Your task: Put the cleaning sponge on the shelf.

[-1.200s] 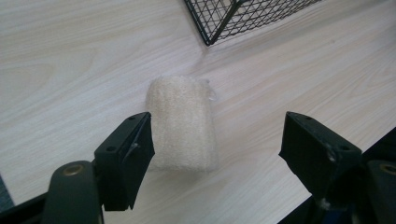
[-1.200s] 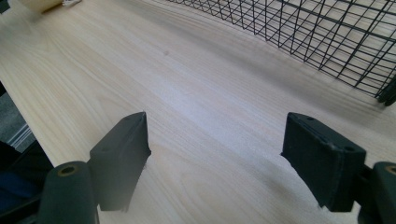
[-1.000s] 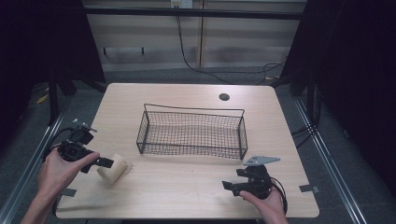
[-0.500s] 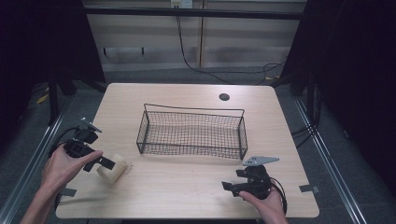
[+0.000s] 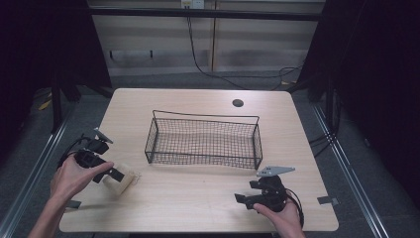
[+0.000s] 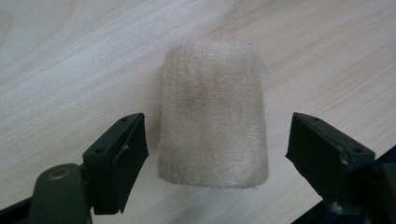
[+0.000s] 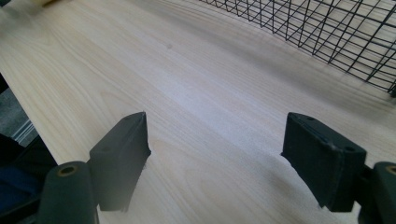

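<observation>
Left gripper view puts the left hand-held gripper [image 6: 212,154] at the bottom of the frame with its jaws spread wide and nothing between them gripped: a small beige plush piece [image 6: 212,114] lies in the centre of the frame on the table [image 6: 70,56], in the gap between the jaws but apart from both. It looks like a folded or rolled bit of soft cloth, though I cannot tell which from here. The risk is plain: soft pile squashes under a pinch, so if the jaws close on its near edge alone they may catch only fuzz and it could slip out on the lift, or one jaw may shove it across the smooth wood first.

In the right gripper view the right hand-held gripper [image 7: 215,163] also stands agape, over bare wood, holding nothing.

Farther up in the high view, the wire basket [image 5: 203,141] sits mid-frame. If the plush is meant for it, a low carry could snag the rim wire.
</observation>
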The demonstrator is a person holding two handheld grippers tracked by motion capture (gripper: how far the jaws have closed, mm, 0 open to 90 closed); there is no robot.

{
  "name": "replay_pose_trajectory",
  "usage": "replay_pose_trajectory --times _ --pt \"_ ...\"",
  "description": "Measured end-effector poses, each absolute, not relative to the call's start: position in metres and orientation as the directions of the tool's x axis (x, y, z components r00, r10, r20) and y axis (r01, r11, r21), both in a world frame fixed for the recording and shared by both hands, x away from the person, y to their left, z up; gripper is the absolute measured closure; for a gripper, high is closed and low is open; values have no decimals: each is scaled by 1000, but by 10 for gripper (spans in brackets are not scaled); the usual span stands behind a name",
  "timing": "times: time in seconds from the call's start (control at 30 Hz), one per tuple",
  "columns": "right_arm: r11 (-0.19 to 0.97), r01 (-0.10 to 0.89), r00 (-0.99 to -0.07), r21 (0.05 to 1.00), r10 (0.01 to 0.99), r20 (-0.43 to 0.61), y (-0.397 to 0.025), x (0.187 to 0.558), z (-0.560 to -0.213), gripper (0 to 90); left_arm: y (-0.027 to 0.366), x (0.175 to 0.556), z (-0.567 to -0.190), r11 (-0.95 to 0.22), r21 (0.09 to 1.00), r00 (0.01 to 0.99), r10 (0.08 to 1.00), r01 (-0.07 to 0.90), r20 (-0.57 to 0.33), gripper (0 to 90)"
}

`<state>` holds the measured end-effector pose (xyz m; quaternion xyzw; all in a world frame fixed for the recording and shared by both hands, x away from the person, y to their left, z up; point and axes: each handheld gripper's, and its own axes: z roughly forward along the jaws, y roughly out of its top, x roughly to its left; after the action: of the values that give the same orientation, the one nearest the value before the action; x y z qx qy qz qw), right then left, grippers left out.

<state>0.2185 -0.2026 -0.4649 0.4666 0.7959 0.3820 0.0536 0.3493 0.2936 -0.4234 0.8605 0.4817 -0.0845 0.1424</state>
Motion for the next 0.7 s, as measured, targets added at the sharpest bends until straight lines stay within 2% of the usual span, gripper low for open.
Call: replay_pose_trajectory --times 0.7 --pt "272 708 -557 651 782 280 -202 219 -466 221 281 355 -459 -505 78 505 815 860 -284 205"
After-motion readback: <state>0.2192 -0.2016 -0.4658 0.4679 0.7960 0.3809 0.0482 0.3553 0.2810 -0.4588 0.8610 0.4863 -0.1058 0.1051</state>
